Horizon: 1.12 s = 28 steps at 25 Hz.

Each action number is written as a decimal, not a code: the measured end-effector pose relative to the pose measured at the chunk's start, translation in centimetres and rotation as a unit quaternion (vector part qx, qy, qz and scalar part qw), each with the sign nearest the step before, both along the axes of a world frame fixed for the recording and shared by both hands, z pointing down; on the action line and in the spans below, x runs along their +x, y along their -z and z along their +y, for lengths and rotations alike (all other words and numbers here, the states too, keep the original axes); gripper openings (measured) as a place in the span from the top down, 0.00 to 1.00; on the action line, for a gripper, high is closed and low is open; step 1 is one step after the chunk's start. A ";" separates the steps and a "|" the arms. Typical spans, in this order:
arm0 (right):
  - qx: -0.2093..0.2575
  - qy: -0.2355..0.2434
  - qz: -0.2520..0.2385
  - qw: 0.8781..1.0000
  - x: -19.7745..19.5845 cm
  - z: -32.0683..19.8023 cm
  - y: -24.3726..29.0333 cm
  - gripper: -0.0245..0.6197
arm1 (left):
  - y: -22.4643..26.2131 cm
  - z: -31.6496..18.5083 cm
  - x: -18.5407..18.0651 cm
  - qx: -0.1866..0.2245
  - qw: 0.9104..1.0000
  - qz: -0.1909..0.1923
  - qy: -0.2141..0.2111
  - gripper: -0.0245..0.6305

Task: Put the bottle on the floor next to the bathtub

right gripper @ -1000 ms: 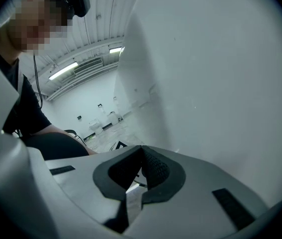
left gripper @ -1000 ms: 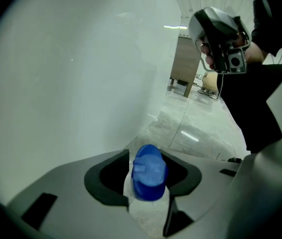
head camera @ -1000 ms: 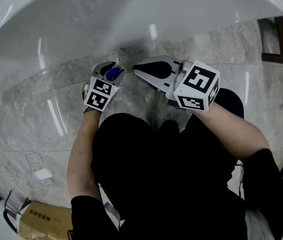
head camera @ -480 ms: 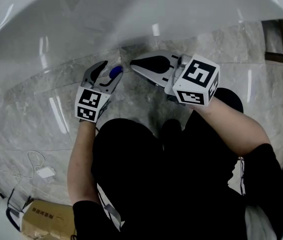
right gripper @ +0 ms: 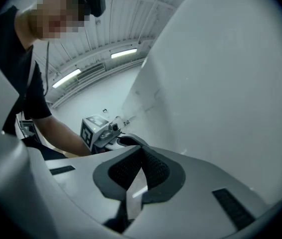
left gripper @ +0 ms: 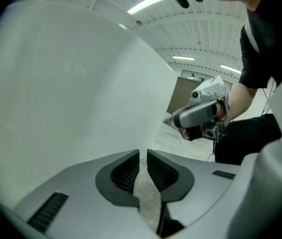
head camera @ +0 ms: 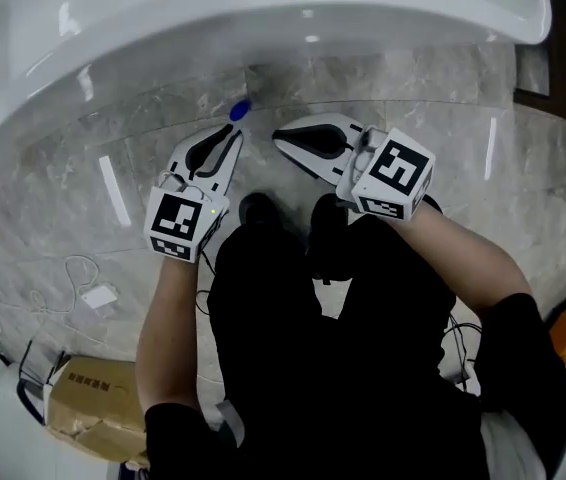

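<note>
Only the blue cap of the bottle (head camera: 240,111) shows in the head view. The bottle stands on the marble floor (head camera: 433,108) right beside the white bathtub (head camera: 263,18). My left gripper (head camera: 231,136) is just behind the cap and apart from it. Its jaws are closing to a narrow slit, and the left gripper view (left gripper: 143,156) shows nothing between them. To its right, my right gripper (head camera: 281,136) is shut and empty, with its pads meeting at the tip in the right gripper view (right gripper: 142,153). Neither gripper view shows the bottle.
The tub wall (left gripper: 71,83) rises close in front of both grippers. The person's feet (head camera: 258,210) stand just behind them. A white charger with its cable (head camera: 98,296) and a cardboard box (head camera: 88,408) lie on the floor at lower left.
The left gripper held the blue-capped bottle, opened wide around it, then drew back from it with its jaws narrowing. The right gripper has barely moved.
</note>
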State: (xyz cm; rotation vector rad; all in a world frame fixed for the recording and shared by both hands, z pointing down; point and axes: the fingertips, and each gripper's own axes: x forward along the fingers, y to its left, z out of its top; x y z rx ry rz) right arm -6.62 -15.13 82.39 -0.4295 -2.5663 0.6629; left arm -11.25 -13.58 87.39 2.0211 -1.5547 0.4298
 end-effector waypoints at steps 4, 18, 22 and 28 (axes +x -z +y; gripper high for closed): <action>0.022 0.022 -0.014 0.999 2.0 1.1 2.7 0.92 | 5.6 0.7 0.5 0.001 0.999 0.031 0.020 0.88; 0.043 -0.080 0.023 0.996 8.9 -4.0 13.5 0.92 | 22.2 -2.0 6.1 0.051 0.994 0.084 0.039 0.88; 0.043 -0.088 0.021 0.995 10.0 -3.9 20.4 0.92 | 29.0 -1.9 7.2 0.058 0.993 0.092 0.038 0.89; 0.056 -0.080 0.006 0.995 10.7 -2.9 32.2 0.92 | 39.9 -1.4 8.7 0.070 0.990 0.109 0.060 0.90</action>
